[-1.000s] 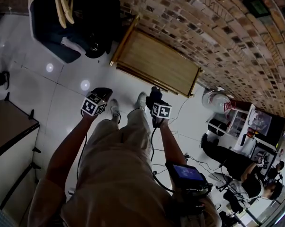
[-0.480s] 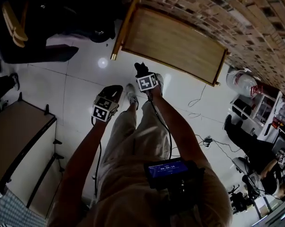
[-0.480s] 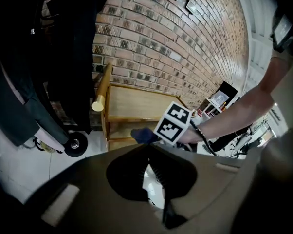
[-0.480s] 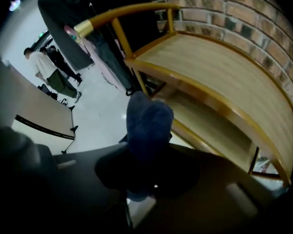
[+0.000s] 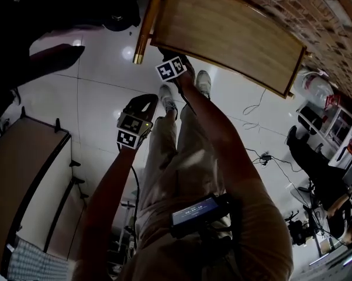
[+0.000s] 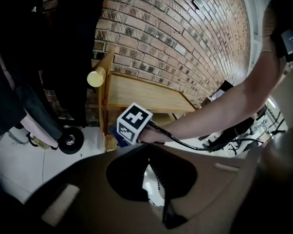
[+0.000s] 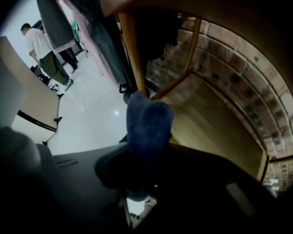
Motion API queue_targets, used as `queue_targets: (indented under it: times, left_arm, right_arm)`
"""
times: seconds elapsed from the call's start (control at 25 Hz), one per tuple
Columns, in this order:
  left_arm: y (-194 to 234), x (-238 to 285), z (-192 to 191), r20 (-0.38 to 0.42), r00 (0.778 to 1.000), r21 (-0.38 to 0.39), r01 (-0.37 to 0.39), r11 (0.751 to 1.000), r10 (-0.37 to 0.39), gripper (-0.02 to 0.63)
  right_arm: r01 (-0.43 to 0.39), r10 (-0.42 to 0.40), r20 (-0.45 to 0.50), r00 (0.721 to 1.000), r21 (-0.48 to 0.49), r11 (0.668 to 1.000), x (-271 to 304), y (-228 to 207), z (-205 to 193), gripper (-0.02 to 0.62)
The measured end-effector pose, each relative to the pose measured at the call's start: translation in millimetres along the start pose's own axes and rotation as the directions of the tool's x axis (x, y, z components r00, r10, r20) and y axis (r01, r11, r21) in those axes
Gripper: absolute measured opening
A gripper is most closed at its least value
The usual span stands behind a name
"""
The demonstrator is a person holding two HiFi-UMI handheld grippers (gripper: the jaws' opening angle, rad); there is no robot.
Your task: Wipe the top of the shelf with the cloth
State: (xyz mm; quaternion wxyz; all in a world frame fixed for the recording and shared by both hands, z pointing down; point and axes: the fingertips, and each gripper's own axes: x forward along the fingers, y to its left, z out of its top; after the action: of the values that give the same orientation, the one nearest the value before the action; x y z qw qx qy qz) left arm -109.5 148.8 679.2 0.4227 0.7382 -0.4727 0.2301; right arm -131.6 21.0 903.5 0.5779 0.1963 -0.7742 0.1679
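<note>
Right gripper view: right hand-held gripper (image 7: pixel 145 152) clamped cloth (image 7: pixel 147 118) by shelf (image 7: pixel 212 118); wiping judged unstarted. Left hand-held gripper (image 6: pixel 147 149) closed, empty.

the shelf (image 5: pixel 223 34) stands against the brick wall (image 5: pixel 316 4), ahead of the person's feet (image 5: pixel 166 95) on the floor (image 5: pixel 94 104). the right claw (image 5: pixel 166 56) is at the shelf's near left corner, beside the corner post (image 7: pixel 132 48), with the cloth (image 7: pixel 147 123) between its jaws; whether the cloth touches the shelf cannot be told. the left claw (image 5: pixel 145 101) is left of it and nearer the person, over the floor, apart from the shelf. a tabletop (image 5: pixel 30 174) stands well off to the left.
</note>
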Motion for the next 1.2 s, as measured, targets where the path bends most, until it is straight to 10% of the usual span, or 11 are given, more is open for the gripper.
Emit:
queue_targets:
  times: [0.56,1.2]
  left_arm:
    - [-15.4,26.5,-25.7,-0.07,0.997,-0.003,0.022,1.0,-0.022,0.0]
    - [-113.0,112.1,12.0,-0.135,0.975,0.163,0.198,0.967,-0.177,0.0]
  right_arm:
    - [0.159,-0.163,-0.05,0.985,-0.068,0.985,52.0,-49.1,-9.5,0.101]
    - [0.42,-0.37,-0.305,0.878,0.118,0.9,-39.7,-292.7,-307.6,0.101]
